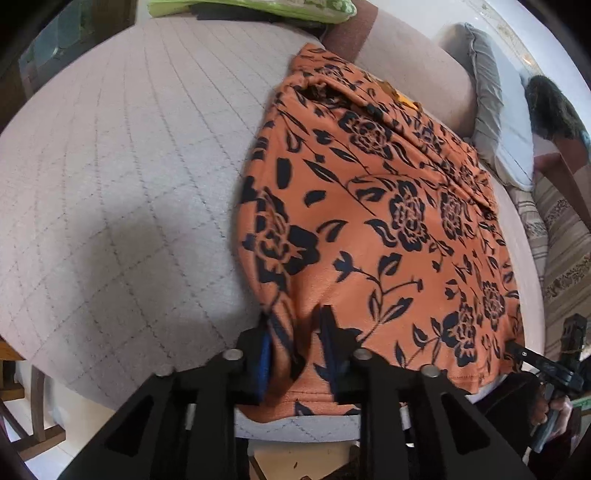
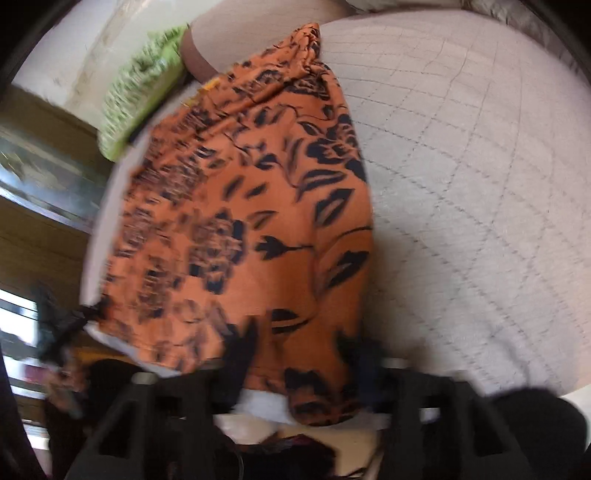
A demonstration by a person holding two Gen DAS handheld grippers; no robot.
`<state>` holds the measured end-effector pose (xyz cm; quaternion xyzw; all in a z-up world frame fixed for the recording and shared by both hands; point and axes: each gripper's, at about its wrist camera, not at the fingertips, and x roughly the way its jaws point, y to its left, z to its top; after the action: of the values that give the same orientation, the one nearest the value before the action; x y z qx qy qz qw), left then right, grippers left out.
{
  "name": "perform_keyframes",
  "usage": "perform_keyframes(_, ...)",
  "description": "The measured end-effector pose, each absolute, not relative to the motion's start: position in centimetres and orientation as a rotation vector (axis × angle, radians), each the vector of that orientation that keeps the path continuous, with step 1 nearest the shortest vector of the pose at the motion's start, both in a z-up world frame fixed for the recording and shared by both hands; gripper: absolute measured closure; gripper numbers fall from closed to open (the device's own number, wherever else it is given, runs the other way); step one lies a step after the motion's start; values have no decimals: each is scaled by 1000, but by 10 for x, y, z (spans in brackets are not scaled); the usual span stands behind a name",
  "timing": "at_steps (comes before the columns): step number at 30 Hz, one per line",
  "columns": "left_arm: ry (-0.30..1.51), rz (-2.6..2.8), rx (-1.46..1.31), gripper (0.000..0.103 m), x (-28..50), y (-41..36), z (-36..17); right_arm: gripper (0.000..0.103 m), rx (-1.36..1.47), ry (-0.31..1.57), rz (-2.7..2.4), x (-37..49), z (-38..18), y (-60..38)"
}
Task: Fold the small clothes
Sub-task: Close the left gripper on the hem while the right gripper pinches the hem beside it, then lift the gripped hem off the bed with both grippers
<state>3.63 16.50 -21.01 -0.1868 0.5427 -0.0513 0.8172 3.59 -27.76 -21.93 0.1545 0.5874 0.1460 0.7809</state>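
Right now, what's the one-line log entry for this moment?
stage: folding | item: orange floral garment on quilted cushion | left gripper: open, near hem between fingers | right gripper: open, astride hem

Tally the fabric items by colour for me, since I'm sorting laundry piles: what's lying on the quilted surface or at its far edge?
Orange with black flowers: 1, the garment
Green patterned: 1, the folded cloth at the far edge
Total: 2
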Motion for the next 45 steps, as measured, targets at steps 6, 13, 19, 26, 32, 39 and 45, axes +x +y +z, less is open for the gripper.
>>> perform_keyframes(6, 1158, -90, -387, 90, 39, 165, -210, 94, 299, 1222, 346, 32, -203, -271)
perform_keyframes(13, 1085, -117, -396, 92, 33, 165, -190, 94, 377, 1111, 387, 34, -167, -282)
perform_keyframes(19, 987, -160, -439, 92, 37, 169, -153, 94, 400, 1026, 399, 33, -140, -291)
perform_keyframes(26, 920, -164, -444, 92, 58, 177, -114, 94, 472, 962, 426, 46, -116, -302)
perform_keyframes(32, 866, -92, -327, 92, 59, 162, -86, 94, 497, 920, 433, 58, -103, -307)
perform_keyframes(39, 826, -27, -226, 92, 55, 143, -73, 94, 499, 920, 431, 59, -105, -309)
perform_keyframes(45, 761, 77, -99, 94, 49, 130, -54, 94, 507, 913, 425, 61, -105, -312)
